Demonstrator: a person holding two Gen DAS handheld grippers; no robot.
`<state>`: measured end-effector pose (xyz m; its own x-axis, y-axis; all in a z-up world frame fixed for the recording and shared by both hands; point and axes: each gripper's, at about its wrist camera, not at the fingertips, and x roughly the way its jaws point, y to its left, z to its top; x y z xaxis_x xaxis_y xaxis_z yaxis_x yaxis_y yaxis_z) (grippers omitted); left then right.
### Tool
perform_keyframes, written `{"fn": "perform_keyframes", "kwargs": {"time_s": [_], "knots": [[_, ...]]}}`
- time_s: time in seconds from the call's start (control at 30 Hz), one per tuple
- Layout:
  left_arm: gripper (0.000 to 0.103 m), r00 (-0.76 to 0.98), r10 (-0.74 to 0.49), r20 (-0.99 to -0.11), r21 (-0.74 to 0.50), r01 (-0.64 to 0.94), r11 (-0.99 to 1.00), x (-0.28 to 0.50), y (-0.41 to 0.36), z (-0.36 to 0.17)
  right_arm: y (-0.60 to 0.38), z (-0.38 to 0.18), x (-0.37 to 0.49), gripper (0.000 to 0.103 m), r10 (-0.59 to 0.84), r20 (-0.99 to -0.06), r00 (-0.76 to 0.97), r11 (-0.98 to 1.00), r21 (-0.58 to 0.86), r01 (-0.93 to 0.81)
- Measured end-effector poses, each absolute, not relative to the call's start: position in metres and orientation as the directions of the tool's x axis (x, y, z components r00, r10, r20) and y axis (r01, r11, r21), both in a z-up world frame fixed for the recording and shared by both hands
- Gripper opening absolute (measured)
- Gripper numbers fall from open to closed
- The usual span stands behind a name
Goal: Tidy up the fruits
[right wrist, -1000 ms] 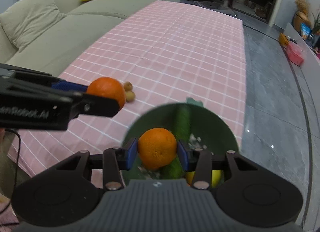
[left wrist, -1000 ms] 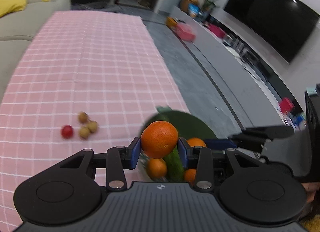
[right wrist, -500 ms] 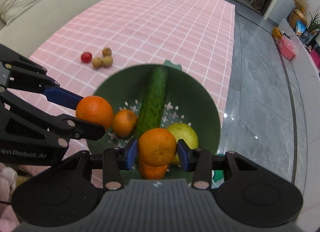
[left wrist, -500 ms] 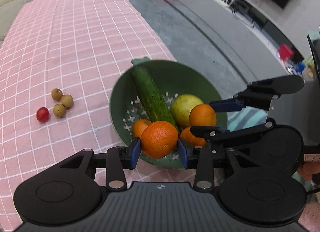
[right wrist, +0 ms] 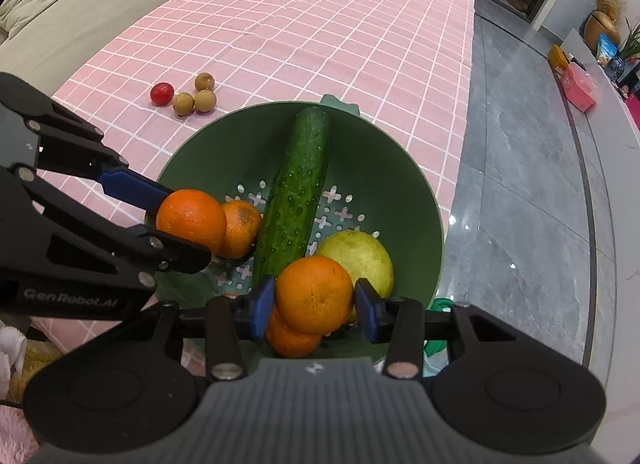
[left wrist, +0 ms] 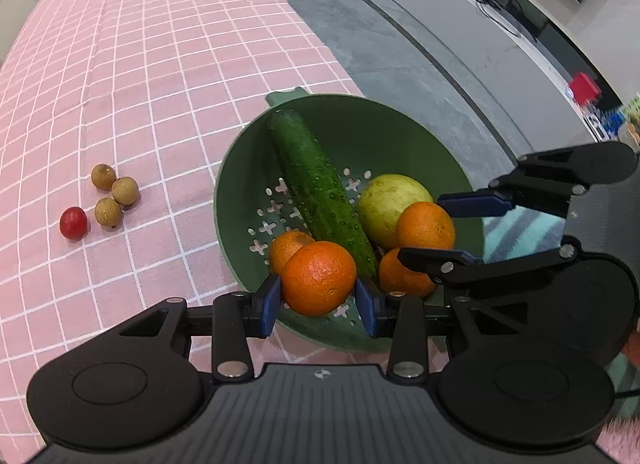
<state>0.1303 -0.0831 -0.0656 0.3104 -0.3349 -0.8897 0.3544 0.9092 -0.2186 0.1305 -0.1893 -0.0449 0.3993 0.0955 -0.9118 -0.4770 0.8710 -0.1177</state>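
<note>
I grip one round orange mandarin (left wrist: 319, 278) between the blue pads of my left claw (left wrist: 319, 296), jaws part-closed on its sides, low over the green perforated plastic colander (left wrist: 448, 152) so it lands softly. My right claw (right wrist: 315, 302) pinches a second mandarin (right wrist: 314, 294) likewise, over the yellow-green guava (right wrist: 366, 258). A knobbly dark-green cucumber (left wrist: 320, 192) splits the bowl, so each goes its own side. Three brown longans (left wrist: 114, 194) and a red cherry tomato (left wrist: 73, 222) wait on the pink-checked table (left wrist: 160, 44).
</note>
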Motion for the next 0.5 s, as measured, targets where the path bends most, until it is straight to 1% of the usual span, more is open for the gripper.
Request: {"fn": "perform_keyframes", "kwargs": {"time_s": [0.2,0.3,0.33,0.43,0.5], "knots": [[0.045,0.324,-0.334,-0.885,-0.229,0.324,0.918,0.1361,-0.0810,-0.0693,-0.1871,-0.0476,0.1365,0.041,0.085,-0.913,0.399,0.866,-0.130,-0.482],[0.047,0.317,-0.349,-0.882,-0.255,0.302,0.919,0.1395,-0.0795,-0.0727,-0.1874,-0.0472,0.1381,0.041,0.090,-0.915,0.394,0.865,-0.125,-0.487],[0.049,0.318,-0.352,-0.880,-0.260,0.297,0.919,0.1404,-0.0788,-0.0736,-0.1868,-0.0472,0.1382,0.041,0.088,-0.915,0.394,0.863,-0.127,-0.488],[0.051,0.326,-0.337,-0.883,-0.239,0.306,0.922,0.1401,-0.0805,-0.0729,-0.1847,-0.0477,0.1374,0.041,0.080,-0.915,0.396,0.859,-0.139,-0.493],[0.051,0.325,-0.343,-0.881,-0.246,0.306,0.920,0.1395,-0.0796,-0.0726,-0.1833,-0.0481,0.1368,0.041,0.076,-0.915,0.397,0.854,-0.146,-0.500]]}}
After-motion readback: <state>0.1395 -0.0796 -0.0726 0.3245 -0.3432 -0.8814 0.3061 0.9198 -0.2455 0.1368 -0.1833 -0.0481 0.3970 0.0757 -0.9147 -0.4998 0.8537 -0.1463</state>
